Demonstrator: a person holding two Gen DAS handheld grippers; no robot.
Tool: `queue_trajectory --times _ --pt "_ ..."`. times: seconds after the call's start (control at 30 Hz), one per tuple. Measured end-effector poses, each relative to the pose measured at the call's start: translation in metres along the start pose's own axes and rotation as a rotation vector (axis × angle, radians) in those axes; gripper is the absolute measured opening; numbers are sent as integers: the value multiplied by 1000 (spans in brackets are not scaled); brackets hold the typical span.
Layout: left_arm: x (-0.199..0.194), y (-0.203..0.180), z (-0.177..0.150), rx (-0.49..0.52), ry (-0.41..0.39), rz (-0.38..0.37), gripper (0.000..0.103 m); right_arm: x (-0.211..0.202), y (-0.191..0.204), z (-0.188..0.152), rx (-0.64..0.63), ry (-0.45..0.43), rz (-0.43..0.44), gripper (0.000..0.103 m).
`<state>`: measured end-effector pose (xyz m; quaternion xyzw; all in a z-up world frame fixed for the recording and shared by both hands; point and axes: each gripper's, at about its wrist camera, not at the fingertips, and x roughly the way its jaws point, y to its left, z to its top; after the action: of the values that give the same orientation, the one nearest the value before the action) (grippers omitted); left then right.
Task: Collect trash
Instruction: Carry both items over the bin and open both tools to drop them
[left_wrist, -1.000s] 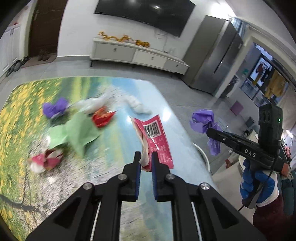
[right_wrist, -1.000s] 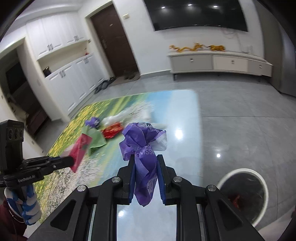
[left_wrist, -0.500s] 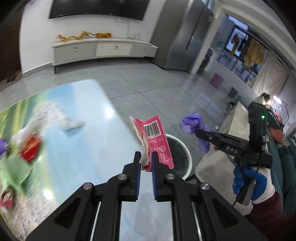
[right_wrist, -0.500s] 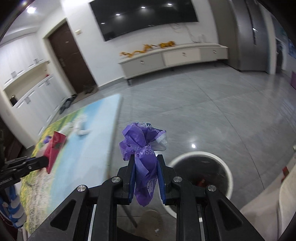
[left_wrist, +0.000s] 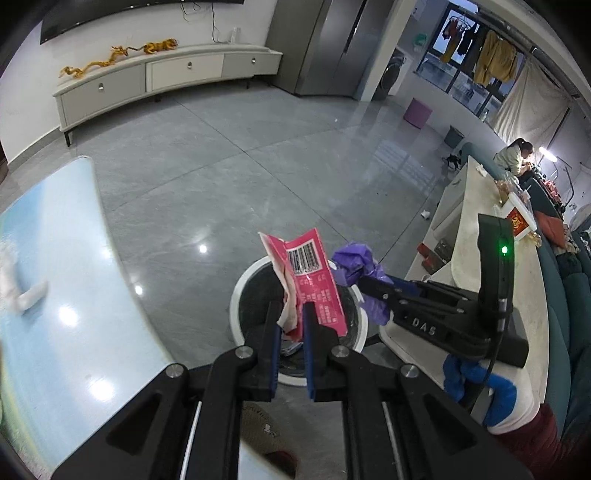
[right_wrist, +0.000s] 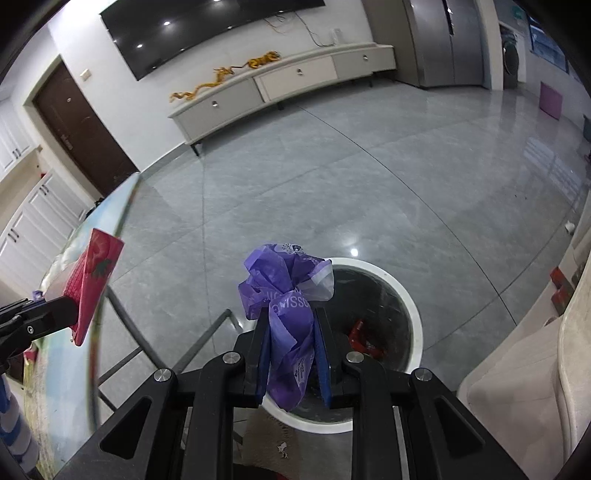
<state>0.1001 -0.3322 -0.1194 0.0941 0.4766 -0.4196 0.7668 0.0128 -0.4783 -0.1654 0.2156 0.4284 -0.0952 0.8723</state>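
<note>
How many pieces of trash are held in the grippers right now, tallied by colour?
Pink: 1, the flat pink plastic wrapper with a barcode in the left gripper
Purple: 1, the crumpled purple plastic bag in the right gripper
Total: 2, both over the round white-rimmed trash bin

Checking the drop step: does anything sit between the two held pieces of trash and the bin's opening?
Nothing visible. The pink wrapper and purple bag each hang in a shut hand-held gripper over the white-rimmed bin, whose mouth is open, with only some red trash lying inside.
</note>
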Motion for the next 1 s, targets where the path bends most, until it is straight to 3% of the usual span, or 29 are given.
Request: queue_trajectory --times 0.13,0.2,0.33,0.67,1.0 --pt "22 -4 12 -36 20 -40 13 13 -13 5 25 13 -11 23" --pt "30 -2 14 -62 33 -70 18 19 -18 4 40 21 -23 30" --pt "40 1 18 -106 30 -89 53 25 -28 -1 59 32 -48 37" --pt "14 4 5 -81 -6 -27 54 15 -29 -4 80 29 -48 38" --pt "-64 15 -20 -34 -152 68 54 -29 18 3 14 -50 -7 38"
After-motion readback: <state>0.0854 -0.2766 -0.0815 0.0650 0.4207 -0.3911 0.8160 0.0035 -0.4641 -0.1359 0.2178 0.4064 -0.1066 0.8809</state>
